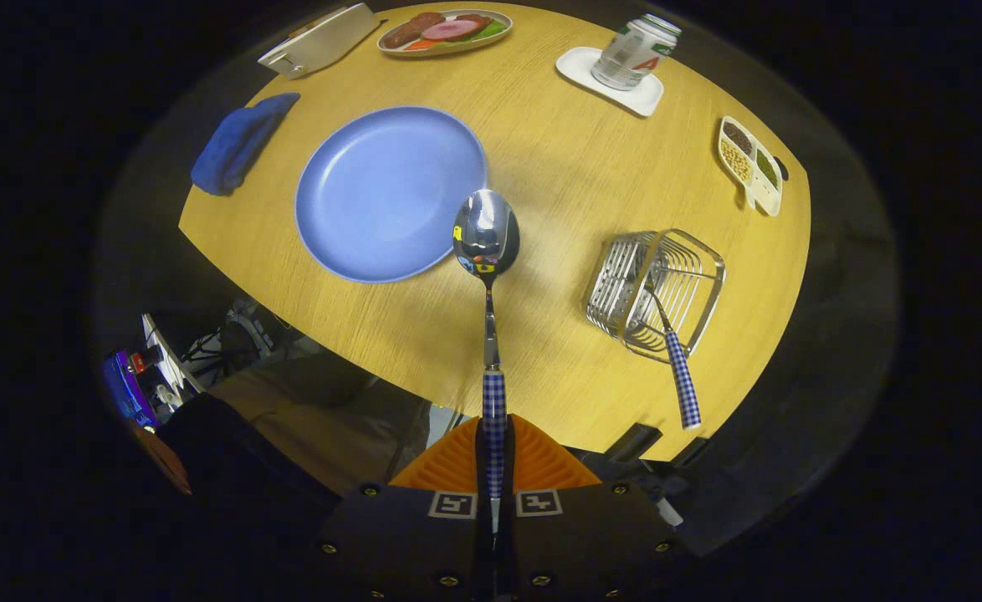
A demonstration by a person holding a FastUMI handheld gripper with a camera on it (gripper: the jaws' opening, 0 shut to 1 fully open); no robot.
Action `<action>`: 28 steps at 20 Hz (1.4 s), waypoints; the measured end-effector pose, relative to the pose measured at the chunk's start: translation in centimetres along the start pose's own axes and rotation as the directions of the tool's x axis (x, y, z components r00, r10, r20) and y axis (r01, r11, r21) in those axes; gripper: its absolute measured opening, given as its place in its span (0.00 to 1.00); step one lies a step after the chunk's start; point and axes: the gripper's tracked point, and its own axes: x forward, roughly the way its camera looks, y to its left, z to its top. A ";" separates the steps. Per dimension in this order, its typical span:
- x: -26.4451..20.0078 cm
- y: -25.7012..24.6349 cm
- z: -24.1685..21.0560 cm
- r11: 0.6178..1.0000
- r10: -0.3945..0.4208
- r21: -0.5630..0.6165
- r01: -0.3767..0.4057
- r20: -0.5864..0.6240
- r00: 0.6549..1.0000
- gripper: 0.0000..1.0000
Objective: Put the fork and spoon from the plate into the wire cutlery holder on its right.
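Hand-held gripper (495, 456) clamps spoon (488, 251); fork (677, 368) tines hidden in holder (657, 288).

Dark screwed gripper (495, 468) body bears two square markers

You are looking down on a round wooden table (541, 167) with a light grain. On it, a blue plate (374, 196) lies bare, and just off its far side a folded blue cloth (236, 146) sits by the table's edge. Beyond the plate you have a white box-like item (319, 40) and an oval dish of food (445, 32). A can (635, 52) stands on a white coaster (612, 82) farther round. A small divided tray (750, 165) with three fillings rests near the rim. The wire cutlery holder (654, 288) stands on the wood to the plate's right, well apart from it.
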 end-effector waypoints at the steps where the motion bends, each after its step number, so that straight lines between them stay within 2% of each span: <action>1: -0.3 -0.8 -0.6 1.000 -0.007 0.009 0.007 -0.009 1.000 0.03; 4: -0.9 -2.7 -2.3 0.999 -0.024 0.022 0.024 -0.043 0.999 0.03; 12: -1.9 -5.8 -4.3 0.995 0.013 0.099 -0.001 -0.122 0.992 0.03; 15: -2.3 -6.6 -4.1 0.995 0.014 0.104 0.003 -0.156 0.988 0.03; 20: -1.6 -7.2 -2.7 0.984 0.076 0.170 -0.043 -0.194 0.978 0.03; 25: -1.0 -8.5 -1.6 0.975 0.098 0.220 -0.041 -0.252 0.963 0.03; 28: -0.4 -8.6 -0.7 0.977 0.101 0.210 -0.036 -0.305 0.947 0.03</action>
